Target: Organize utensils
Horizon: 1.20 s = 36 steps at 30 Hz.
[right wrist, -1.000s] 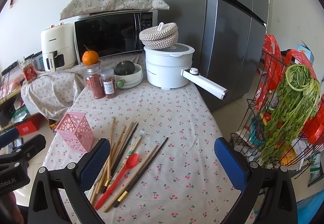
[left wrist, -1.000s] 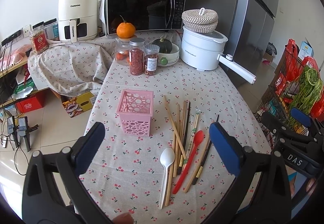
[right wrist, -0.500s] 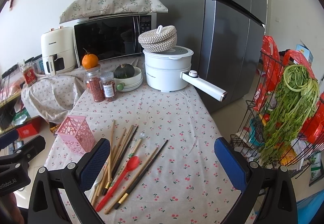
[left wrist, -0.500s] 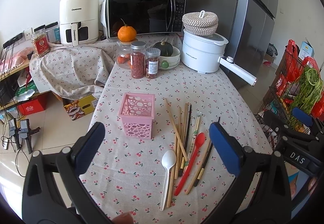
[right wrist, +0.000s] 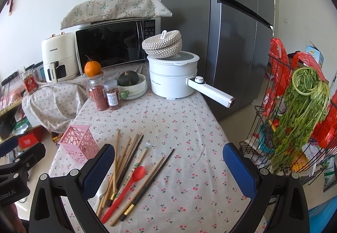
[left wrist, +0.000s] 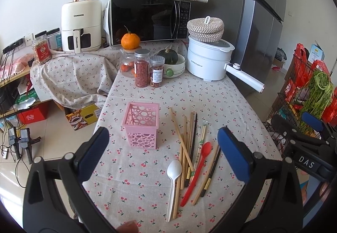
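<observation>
Both two-finger grippers, left gripper [left wrist: 163, 151] and right gripper [right wrist: 168, 166], hang above the cherry-print tablecloth [left wrist: 210, 94] with jaws spread wide, gripping nothing. Between the left jaws lie a white plastic spoon [left wrist: 173, 178], a red plastic spoon [left wrist: 197, 167] and loose wooden chopsticks [left wrist: 183, 138]. Just beyond, nearer the left jaw, stands the pink perforated plastic basket [left wrist: 142, 125], upright.

Left tool [left wrist: 163, 148] and right tool [right wrist: 168, 166] both hover above the tabletop [left wrist: 210, 96], fingers spread wide, holding nothing.
</observation>
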{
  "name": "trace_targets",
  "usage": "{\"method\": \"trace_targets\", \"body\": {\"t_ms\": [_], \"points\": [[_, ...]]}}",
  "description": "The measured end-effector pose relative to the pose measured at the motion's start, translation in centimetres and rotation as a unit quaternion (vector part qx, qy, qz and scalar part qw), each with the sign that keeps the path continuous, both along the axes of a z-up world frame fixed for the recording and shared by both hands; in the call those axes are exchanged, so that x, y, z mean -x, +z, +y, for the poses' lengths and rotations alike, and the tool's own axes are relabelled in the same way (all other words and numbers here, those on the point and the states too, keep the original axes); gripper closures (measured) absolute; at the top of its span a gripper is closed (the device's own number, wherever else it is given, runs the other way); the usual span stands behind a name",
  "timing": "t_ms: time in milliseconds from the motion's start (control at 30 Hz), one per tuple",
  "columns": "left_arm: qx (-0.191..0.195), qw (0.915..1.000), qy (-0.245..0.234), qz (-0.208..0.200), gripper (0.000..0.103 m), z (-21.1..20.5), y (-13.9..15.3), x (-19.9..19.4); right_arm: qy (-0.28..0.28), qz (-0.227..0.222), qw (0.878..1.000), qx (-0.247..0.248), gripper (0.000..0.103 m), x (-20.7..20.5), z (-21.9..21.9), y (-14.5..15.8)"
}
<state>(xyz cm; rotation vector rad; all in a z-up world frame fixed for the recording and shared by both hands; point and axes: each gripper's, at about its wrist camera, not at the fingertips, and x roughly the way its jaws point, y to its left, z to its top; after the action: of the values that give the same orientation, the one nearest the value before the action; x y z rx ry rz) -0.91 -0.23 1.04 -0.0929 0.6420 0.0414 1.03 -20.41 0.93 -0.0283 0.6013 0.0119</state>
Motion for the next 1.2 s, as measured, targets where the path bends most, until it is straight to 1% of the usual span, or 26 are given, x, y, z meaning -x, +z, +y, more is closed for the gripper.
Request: {"method": "trace_targets", "body": {"t_ms": [733, 867, 1100, 1200], "points": [[-0.005, 1.0, 0.003, -0.007, 0.001, 0.1, 0.1, 0.1, 0.002, 0.006, 1.0, 0.001, 0.0, -0.2, 0.0, -0.2], [-0.008, 0.9999, 0.003, -0.014, 0.001, 0.0, 0.1, 0.2, 0.002, 0.007, 1.0, 0.012, 0.0, -0.4, 0.1, -0.3], [-0.005, 0.9999, 0.0, -0.015, 0.001, -0.1, -0.2, 0.4, -0.004, 0.025, 1.0, 0.008, 0.0, -1.2, -0.4, -0.8], [-0.01, 0.9994, -0.001, -0.032, 0.001, 0.0, 0.0, 0.9, -0.009, 0.036, 0.999, 0.007, 0.0, -1.5, -0.8, -1.0]]}}
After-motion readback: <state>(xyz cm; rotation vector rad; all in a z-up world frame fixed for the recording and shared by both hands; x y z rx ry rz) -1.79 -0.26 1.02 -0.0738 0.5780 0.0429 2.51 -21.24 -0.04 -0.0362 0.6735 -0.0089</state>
